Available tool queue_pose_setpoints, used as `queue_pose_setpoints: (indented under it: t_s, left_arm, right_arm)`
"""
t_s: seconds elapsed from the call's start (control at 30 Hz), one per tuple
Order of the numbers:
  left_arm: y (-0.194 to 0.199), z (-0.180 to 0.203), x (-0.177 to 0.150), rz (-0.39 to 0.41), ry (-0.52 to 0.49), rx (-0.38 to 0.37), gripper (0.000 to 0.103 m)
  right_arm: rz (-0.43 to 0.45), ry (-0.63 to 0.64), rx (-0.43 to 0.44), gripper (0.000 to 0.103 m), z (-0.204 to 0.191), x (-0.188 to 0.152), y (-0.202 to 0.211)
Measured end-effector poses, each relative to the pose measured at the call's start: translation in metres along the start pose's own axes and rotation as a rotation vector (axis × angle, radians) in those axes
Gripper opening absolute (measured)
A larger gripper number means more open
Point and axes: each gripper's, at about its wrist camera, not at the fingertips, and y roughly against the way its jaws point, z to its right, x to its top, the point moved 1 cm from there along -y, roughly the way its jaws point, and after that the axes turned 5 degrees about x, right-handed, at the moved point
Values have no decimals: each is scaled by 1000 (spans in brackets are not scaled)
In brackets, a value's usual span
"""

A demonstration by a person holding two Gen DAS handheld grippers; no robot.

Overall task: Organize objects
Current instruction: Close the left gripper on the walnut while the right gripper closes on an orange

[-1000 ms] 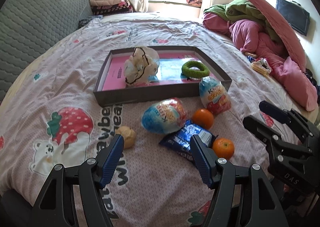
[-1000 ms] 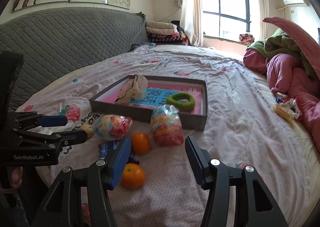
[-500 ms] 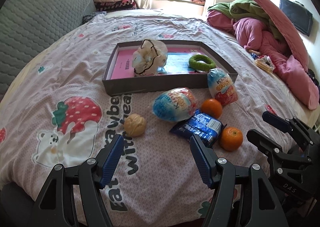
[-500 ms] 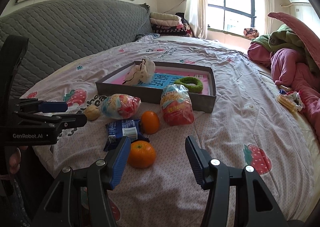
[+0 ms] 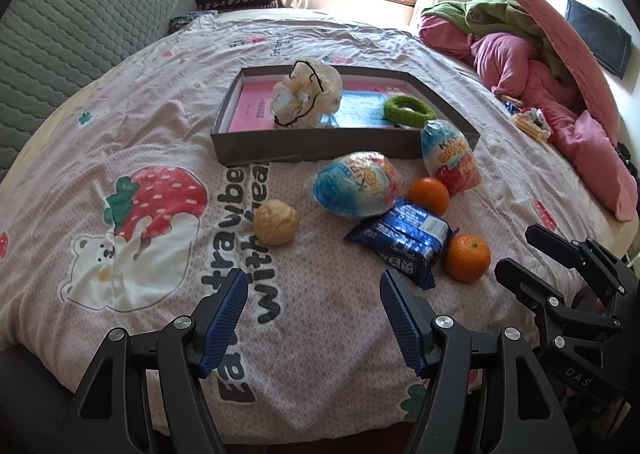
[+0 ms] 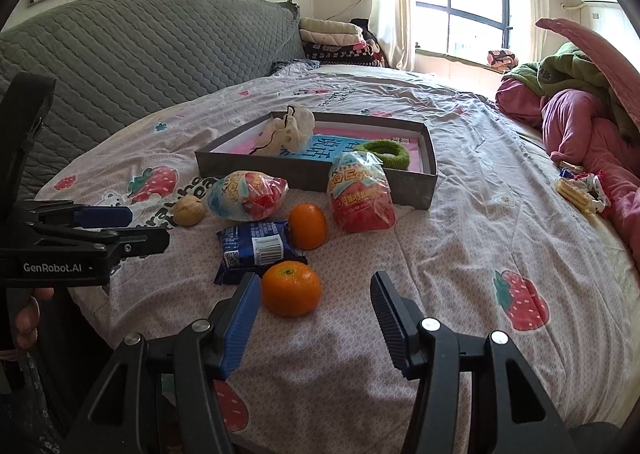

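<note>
strawberry-print bedspread (image 5: 168,142) beneath both claws, left claw (image 5: 314,308) and right claw (image 6: 310,308) wide open, empty

shallow grey cardboard tray (image 5: 304,152): mid-bed, holds fuzzy green ring (image 5: 404,107) | two round orange tangerines (image 5: 467,258), crinkled blue foil snack packet (image 5: 400,240): near foot edge

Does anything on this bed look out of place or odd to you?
Nothing looks spilled or damaged. The oddity is placement: the grey shallow cardboard box holds only a cream drawstring pouch and a green fuzzy ring, while the blue foil snack packet, two oranges, a walnut and two egg-shaped wrapped treats lie loose on the bedspread before it.
</note>
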Motion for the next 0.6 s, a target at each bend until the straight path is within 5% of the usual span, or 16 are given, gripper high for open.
queue_pose_setpoints:
  t_s: [0.6]
  left_arm:
    - [-14, -20, -11, -17, 46, 35, 70]
  right_arm:
    - [-44, -27, 23, 56, -5, -9, -10]
